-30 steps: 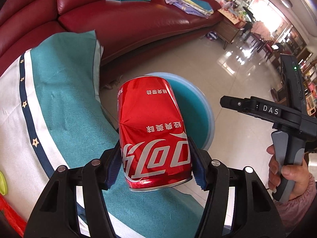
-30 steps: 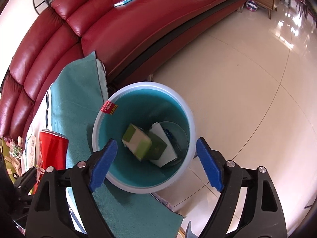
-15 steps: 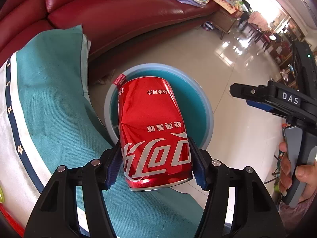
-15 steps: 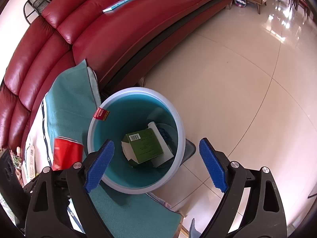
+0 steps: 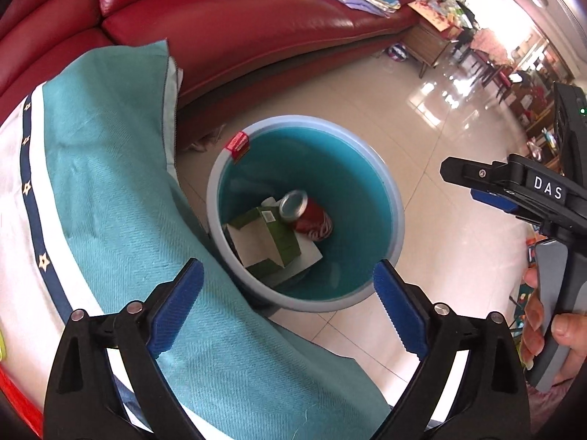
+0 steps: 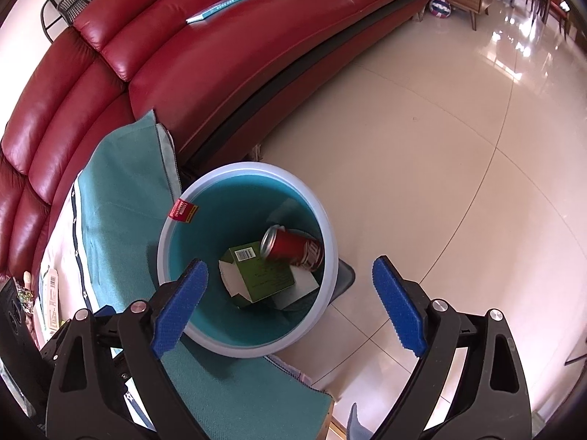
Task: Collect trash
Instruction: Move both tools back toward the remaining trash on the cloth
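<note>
The left tongs [image 5: 288, 289] stand wide apart with nothing between their 2 blue pads [image 5: 398, 311], having just been opening, and they point steeply down over the round blue bin [image 5: 398, 198] on the pale tiled floor [image 5: 433, 139]. Below and ahead of them the red cola can [image 5: 310, 218] lies on its side inside the bin, its silver end turned up, resting against a green carton [image 5: 271, 236] and a white sheet under it. The right tongs [image 6: 290, 302] are likewise spread and empty, their gap having just widened a little, and hang over the same bin [image 6: 330, 242], where the can [image 6: 293, 251] lies just beyond the carton [image 6: 260, 275]. A red tag [image 6: 182, 210] hangs on the bin's rim on the far left side. To the left of both tongs a teal cloth [image 5: 121, 190] with a white and navy border drapes down beside the bin, and beyond it runs a dark red leather sofa [image 6: 205, 69]. In the left view a hand [image 5: 557, 333] grips the handle of the right tongs off to the right.
</note>
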`<state>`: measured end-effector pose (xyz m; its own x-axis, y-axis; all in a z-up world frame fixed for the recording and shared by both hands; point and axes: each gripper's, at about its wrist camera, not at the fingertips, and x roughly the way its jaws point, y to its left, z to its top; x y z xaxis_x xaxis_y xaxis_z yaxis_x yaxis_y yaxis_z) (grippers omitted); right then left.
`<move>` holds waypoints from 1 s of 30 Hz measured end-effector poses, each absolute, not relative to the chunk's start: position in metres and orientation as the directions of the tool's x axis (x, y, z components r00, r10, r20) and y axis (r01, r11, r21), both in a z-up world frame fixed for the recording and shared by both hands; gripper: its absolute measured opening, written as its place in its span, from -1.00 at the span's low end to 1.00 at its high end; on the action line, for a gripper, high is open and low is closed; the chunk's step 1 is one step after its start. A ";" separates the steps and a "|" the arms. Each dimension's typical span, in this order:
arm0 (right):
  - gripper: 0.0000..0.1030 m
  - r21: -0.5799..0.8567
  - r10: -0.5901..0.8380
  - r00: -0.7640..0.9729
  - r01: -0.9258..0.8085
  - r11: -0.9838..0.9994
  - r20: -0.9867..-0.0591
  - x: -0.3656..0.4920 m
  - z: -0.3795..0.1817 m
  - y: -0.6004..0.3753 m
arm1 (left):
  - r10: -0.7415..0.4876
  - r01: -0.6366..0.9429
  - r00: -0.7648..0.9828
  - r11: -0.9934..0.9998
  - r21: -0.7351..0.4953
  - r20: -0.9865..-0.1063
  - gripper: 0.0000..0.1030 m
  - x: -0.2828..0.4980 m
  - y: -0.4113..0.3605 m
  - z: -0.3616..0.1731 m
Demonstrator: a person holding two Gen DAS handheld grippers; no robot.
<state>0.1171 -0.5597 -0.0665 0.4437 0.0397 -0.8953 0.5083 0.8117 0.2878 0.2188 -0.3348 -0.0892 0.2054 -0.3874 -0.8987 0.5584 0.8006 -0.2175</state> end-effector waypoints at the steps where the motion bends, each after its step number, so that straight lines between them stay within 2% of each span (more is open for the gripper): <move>1: 0.70 0.285 0.039 0.440 0.508 0.813 -0.897 0.118 -0.067 -0.558 | -0.387 0.555 0.204 0.803 -0.219 -0.899 0.85 0.217 -0.332 -0.089; 13: 0.70 0.261 0.053 0.420 0.456 0.851 -0.906 0.118 -0.058 -0.516 | -0.395 0.511 0.230 0.827 -0.235 -0.890 0.88 0.200 -0.293 -0.076; 30: 0.70 0.256 0.122 0.423 0.278 0.926 -0.898 0.121 -0.032 -0.395 | -0.386 0.376 0.348 0.892 -0.250 -0.854 0.90 0.159 -0.168 -0.045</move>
